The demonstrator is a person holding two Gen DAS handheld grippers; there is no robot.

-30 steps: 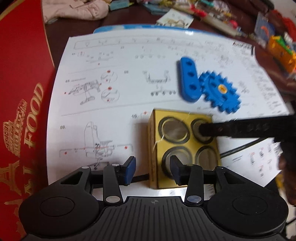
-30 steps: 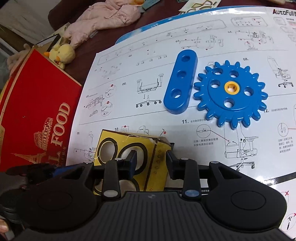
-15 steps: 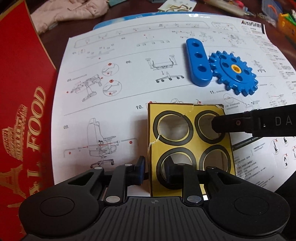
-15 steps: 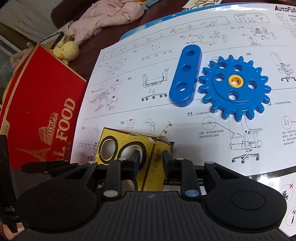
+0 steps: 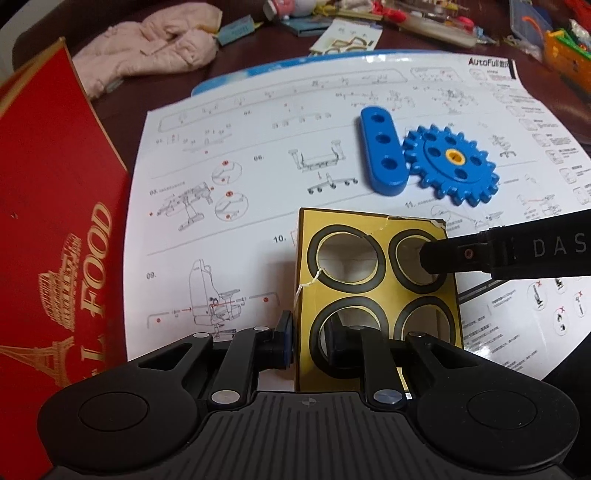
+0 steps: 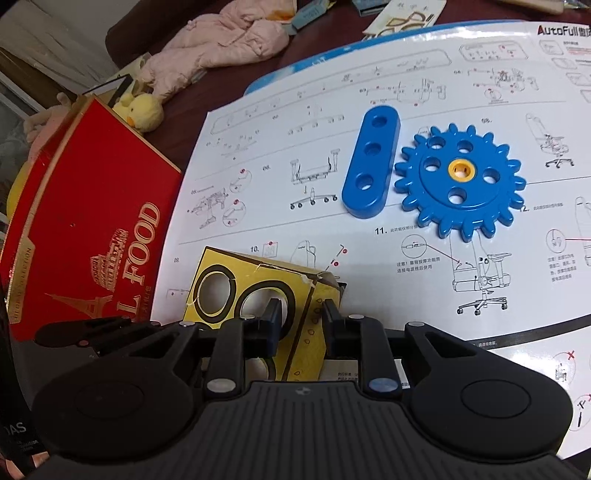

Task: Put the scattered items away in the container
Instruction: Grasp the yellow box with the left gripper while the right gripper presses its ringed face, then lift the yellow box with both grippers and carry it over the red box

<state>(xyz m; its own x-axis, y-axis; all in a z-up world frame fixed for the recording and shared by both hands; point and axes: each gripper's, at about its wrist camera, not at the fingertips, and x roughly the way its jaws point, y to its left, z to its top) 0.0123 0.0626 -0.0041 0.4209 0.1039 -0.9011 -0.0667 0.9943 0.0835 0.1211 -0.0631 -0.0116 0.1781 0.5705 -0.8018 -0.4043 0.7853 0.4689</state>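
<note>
A yellow cardboard box [image 5: 380, 291] with four round holes in its top sits on a printed sheet. My left gripper [image 5: 310, 339] is shut on its left wall, one finger outside and one down in the near left hole. My right gripper [image 6: 301, 319] is shut on the wall at the yellow box's [image 6: 255, 273] right corner; in the left wrist view one of its fingers [image 5: 443, 254] reaches into the far right hole. Beyond lie a blue three-hole bar [image 5: 382, 158] [image 6: 371, 162] and a blue gear [image 5: 436, 166] [image 6: 439, 184], touching each other. The red FOOD box [image 5: 55, 221] [image 6: 92, 206] stands at the left.
The white instruction sheet [image 5: 258, 192] covers most of the dark table. A pink padded garment [image 5: 155, 40] and a yellow plush duck [image 6: 142, 110] lie behind the red box. Toys and papers [image 5: 424, 18] crowd the far right edge.
My left gripper's jaws have come together from wide apart onto the box's left wall, and its view has swung up over the box. The right jaws have narrowed slightly.
</note>
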